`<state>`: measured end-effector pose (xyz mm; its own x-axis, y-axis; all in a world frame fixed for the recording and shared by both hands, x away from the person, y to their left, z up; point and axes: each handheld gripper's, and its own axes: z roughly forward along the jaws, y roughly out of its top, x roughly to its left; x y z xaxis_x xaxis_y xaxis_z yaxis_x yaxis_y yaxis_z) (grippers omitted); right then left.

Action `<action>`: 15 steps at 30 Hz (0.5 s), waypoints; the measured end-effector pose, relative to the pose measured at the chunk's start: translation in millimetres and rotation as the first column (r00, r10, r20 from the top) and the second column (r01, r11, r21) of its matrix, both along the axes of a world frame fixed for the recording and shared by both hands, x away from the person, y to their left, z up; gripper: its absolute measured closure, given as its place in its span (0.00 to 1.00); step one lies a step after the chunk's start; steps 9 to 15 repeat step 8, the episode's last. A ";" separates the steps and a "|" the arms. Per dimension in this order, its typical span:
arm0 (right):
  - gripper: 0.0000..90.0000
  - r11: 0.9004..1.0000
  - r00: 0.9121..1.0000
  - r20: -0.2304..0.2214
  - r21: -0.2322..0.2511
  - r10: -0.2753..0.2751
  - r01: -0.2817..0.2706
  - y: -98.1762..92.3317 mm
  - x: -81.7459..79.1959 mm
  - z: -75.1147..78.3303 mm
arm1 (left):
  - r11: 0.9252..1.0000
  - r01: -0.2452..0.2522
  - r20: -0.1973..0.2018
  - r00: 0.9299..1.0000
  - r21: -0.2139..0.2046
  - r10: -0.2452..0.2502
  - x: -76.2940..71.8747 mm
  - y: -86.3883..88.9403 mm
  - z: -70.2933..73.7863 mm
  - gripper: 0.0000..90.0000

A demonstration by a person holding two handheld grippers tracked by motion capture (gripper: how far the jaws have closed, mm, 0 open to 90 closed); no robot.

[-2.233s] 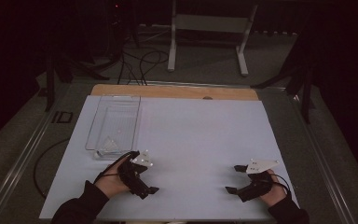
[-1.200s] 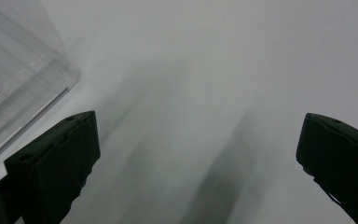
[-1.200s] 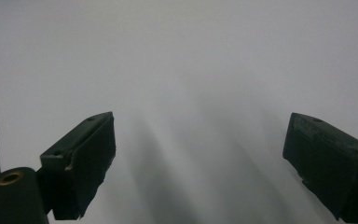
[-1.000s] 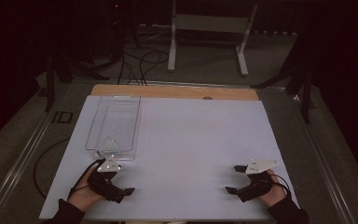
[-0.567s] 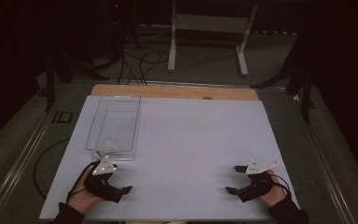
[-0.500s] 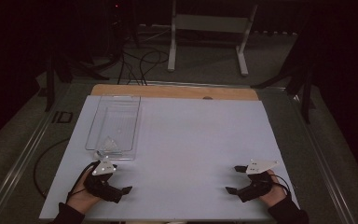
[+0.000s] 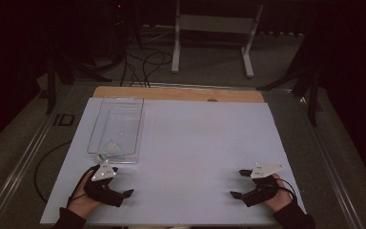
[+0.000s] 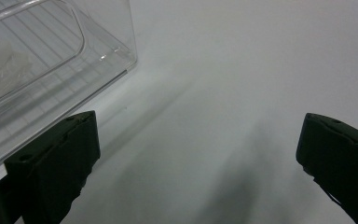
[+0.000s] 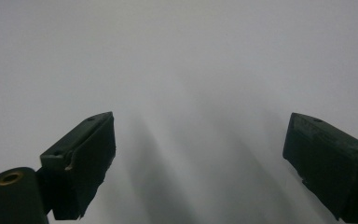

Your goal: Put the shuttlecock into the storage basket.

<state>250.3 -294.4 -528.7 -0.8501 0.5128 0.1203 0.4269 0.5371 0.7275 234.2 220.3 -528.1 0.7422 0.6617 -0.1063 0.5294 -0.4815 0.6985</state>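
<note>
High view | clear bin (image 7: 119, 125): small crumpled clear piece (image 7: 110, 147) inside | left claw (image 7: 116, 181) wide | right claw (image 7: 238, 183) wide

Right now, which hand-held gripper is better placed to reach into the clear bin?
Left. The left hand-held gripper sits open just below the bin; the right hand-held gripper is far across the table.

My left gripper (image 7: 119, 183) sits at the near left of the surface (image 7: 205, 143), my right gripper (image 7: 237, 183) at the near right, the two well apart. Just beyond my left gripper lies a clear tray (image 7: 116, 126), running lengthwise away from me along the left side. Inside it, at its near end, lies a small object (image 7: 110, 147). In my left gripper view, the tray's corner (image 8: 121, 56) is up to the left.
</note>
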 end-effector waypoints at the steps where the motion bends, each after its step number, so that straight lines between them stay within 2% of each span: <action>1: 0.10 1.000 1.000 0.000 0.000 -0.001 0.001 0.0 0.1 0.0 | 1.000 0.003 0.001 1.000 0.003 -0.003 0.1 -0.3 -0.2 0.00; 15: 0.10 1.000 1.000 -0.002 -0.004 0.001 -0.001 0.6 0.9 0.2 | 1.000 0.003 -0.006 1.000 0.000 -0.003 -0.1 -1.6 -1.7 0.00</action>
